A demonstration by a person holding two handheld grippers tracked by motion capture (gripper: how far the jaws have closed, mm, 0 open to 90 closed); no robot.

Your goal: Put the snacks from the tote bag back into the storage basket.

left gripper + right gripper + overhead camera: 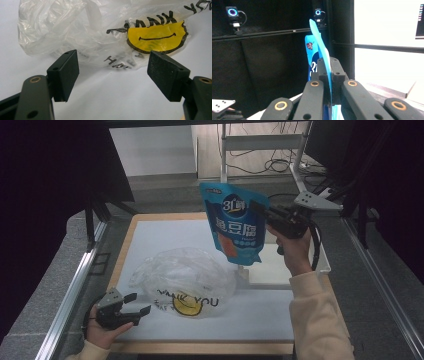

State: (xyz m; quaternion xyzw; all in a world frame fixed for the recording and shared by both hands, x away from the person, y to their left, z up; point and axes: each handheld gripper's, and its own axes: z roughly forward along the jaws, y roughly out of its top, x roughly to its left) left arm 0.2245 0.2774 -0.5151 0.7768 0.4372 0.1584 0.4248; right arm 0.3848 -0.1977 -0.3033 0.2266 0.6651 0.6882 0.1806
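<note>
I am working two hand-held grippers over a white worktop (260, 320).

My right hand-held gripper (261, 213) is raised above the far right part of the worktop, its jaws clamped together on the right edge of a blue fish-tofu snack pouch (234, 222). The pouch hangs upright in the air, printed face toward the high camera, its bottom edge clear of the surface. In the right gripper view the pouch (319, 47) is edge-on, a thin blue sheet pinched between the two black jaws and rising above them. I judge the edge grip is meant to let the pouch dangle flat and slip downward into a bag.

Below and to the left of the pouch lies a crumpled clear plastic bag (182, 280), printed with a yellow smiley face and black thank-you lettering. It lies slumped on the worktop and I cannot tell where its mouth is.

My left hand-held gripper (135, 305) rests low at the near left corner, jaws spread apart and holding nothing. In the left gripper view the plastic bag (82, 30) sits just beyond the open jaws, near but not touched, probably so I can catch and open it.
</note>
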